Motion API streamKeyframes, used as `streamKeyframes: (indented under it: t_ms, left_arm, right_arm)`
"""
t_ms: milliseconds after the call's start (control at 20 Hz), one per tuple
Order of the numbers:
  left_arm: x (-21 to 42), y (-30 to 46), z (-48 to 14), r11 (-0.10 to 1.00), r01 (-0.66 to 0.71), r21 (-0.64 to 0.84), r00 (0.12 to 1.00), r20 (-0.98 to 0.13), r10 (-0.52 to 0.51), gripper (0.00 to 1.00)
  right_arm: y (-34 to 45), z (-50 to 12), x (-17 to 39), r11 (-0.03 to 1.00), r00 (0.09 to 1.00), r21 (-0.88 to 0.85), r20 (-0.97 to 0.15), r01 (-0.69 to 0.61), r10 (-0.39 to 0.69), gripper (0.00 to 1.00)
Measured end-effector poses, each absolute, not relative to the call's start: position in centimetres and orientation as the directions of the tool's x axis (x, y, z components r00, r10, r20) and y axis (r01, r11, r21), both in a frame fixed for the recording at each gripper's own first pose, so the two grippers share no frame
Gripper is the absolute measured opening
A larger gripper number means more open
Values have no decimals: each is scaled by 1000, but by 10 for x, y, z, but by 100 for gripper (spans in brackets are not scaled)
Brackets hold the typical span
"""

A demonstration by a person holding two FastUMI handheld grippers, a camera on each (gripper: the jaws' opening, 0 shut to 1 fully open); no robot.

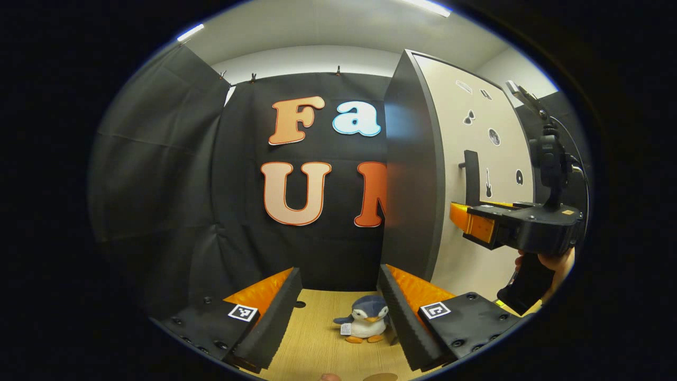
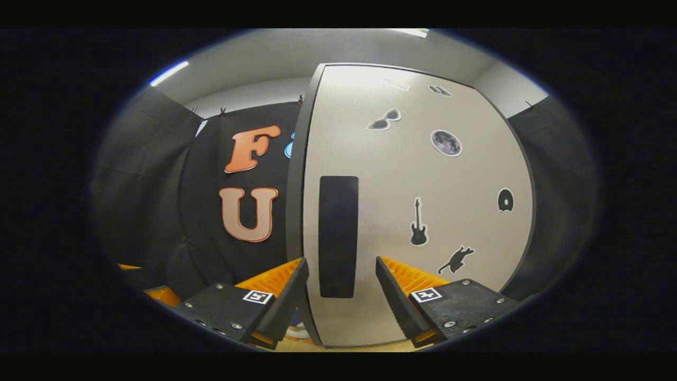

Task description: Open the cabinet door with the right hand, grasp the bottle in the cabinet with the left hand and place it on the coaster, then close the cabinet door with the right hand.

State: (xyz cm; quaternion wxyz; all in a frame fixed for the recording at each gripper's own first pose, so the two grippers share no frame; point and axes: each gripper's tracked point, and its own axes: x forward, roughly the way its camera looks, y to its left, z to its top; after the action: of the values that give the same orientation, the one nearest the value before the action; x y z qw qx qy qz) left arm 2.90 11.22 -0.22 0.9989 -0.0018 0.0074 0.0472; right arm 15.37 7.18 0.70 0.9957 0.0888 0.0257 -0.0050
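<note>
Cabinet door (image 2: 412, 201) is closed, flush with the dark cabinet side (image 1: 410, 174). It is pale grey with small black stickers — sunglasses, moon, guitar, cat, disc. The black vertical handle (image 2: 338, 236) sits near the door's left edge, at about 9 o'clock from the guitar sticker. Bottle is hidden behind the door; can't tell where it stands.

Right hand-held gripper (image 2: 338, 293) is spread wide, facing the door head-on. The handle sits in the gap between its two fingers; can't tell if it is within reach or the fingers are short of it. Nothing is pinched. In the left gripper view this same gripper (image 1: 478, 222) is at 3 o'clock, held level by a hand (image 1: 552, 267) on its black grip, orange finger tips pointing at the door near the handle (image 1: 472, 177). A cable runs up from its top mount.

Left hand-held gripper (image 1: 338, 312) is also spread and holding nothing, over the light wood counter (image 1: 312, 344) and aimed at the black booth wall, well left of the cabinet.

A plush penguin (image 1: 365, 319) stands upright on the counter at 6 o'clock in the left gripper view, between the left gripper's fingers and just beside the right-side one. It sits in front of the cabinet's near corner. A small brown round edge (image 1: 381, 377) peeks in at the very bottom — too cut off to identify.
</note>
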Motion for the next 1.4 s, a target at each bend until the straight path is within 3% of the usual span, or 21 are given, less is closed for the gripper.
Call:
streamKeyframes:
  t_ms: [150,200,250,300,350,400,550,900,1100,1400]
  left_arm:
    - [28,117,-4,995,-95,-6,995,-17,95,96]
    - [29,119,-4,995,-96,-6,995,-18,96,96]
    - [29,121,-5,995,-97,-7,995,-19,97,96]
    - [29,122,-7,995,-97,-8,995,-22,97,96]
    - [28,123,-8,995,-98,-11,995,-26,98,96]
    - [27,124,-9,995,-96,-13,995,-28,96,96]
    - [24,132,-11,995,-98,-14,995,-33,98,96]
    - [32,147,-15,997,-77,-1,996,-56,76,96]
    - [45,145,-8,999,-51,15,998,-37,52,96]
    - [16,94,-4,999,-16,-30,1000,-13,16,96]
  right_arm:
    - [71,4,159,983,998,179,-61,35,-24,66]
    - [73,5,158,982,998,188,-60,35,-24,66]
    - [74,4,158,981,998,192,-60,36,-24,55]
    - [75,5,158,980,998,196,-59,40,-29,56]
    - [75,5,159,977,997,206,-61,48,-36,43]
    - [74,5,158,975,997,215,-64,54,-41,37]
    - [74,5,159,972,996,225,-72,67,-52,29]
    - [70,6,151,966,993,235,-67,113,-100,19]
    - [64,11,135,964,990,228,-52,137,-129,18]
    - [59,17,107,964,997,255,-55,75,-63,18]
